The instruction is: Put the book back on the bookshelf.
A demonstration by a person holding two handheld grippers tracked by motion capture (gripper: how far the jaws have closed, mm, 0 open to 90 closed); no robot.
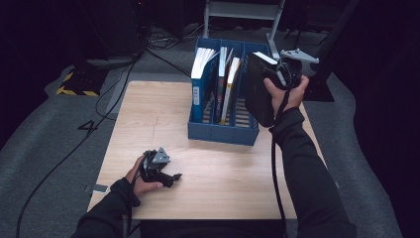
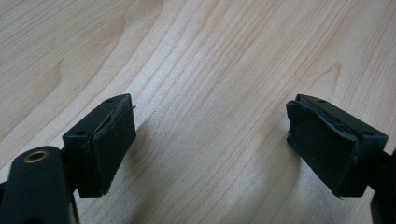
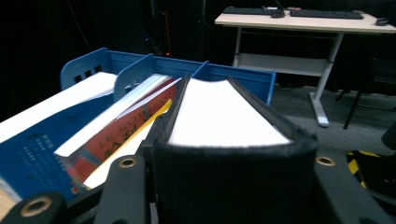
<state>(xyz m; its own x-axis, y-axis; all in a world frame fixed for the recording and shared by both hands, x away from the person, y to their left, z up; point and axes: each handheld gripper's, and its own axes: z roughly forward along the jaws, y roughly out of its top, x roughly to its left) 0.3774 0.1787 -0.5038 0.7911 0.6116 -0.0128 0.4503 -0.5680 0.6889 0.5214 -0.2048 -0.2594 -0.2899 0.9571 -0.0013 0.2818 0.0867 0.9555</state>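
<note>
My right gripper (image 1: pixel 270 69) is shut on a thick black book (image 1: pixel 257 91), held upright above the right end of the blue file rack (image 1: pixel 223 133). In the right gripper view the black book (image 3: pixel 224 116) sits between the jaws, spine toward the camera and white page edges up. The blue file rack (image 3: pixel 135 70) holds a blue book (image 1: pixel 199 84) in its left slot and a red book (image 3: pixel 126 130) with thinner ones in the middle. My left gripper (image 1: pixel 174 177) rests on the wooden table (image 1: pixel 163 119) near the front left. It is open, with bare wood between its pads (image 2: pixel 109 144).
A person's dark sleeves reach in from the bottom of the high view. A cable (image 1: pixel 275 168) trails from the right gripper along the forearm. Beyond the rack stands a light desk (image 3: pixel 303 21) with a keyboard. Cables and a yellow-black striped base (image 1: pixel 74 84) lie on the grey floor at left.
</note>
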